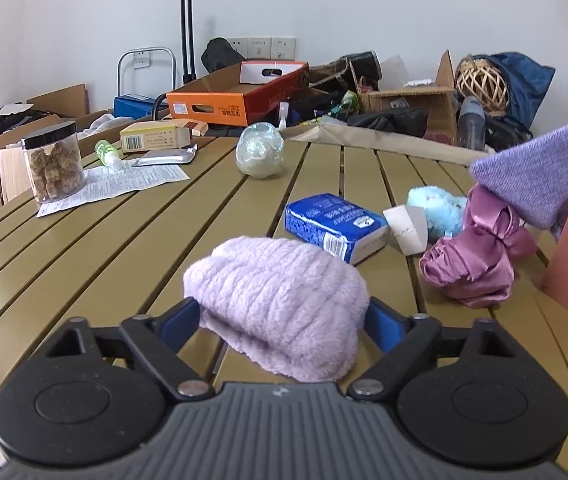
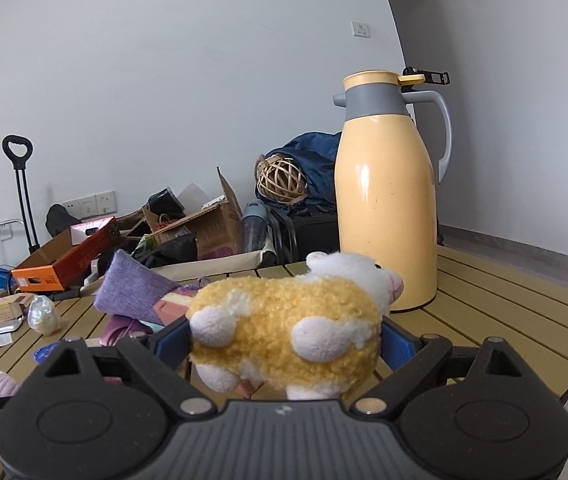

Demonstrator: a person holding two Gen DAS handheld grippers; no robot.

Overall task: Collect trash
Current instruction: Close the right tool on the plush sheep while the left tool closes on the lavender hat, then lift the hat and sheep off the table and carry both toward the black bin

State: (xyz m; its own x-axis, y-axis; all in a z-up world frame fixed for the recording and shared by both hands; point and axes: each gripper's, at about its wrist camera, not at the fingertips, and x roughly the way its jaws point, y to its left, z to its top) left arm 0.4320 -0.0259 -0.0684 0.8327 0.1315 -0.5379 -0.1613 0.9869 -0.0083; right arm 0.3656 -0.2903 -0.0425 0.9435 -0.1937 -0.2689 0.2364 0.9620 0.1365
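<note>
Left wrist view: left gripper (image 1: 282, 312) on a fluffy lilac hat (image 1: 280, 300), slatted tan table (image 1: 84, 248), white wall behind.
Pads touch both sides of the hat, which lies low on the slats near the table edge. Right gripper (image 2: 286, 338) is clamped wide on a yellow-and-white plush (image 2: 288, 320), held off the table beside a yellow thermos (image 2: 386, 208). Jar (image 1: 54, 164) holds brown lumps; orange box (image 1: 240, 92) holds a white carton. Crumpled plastic (image 1: 259, 151) sits mid-table.
</note>
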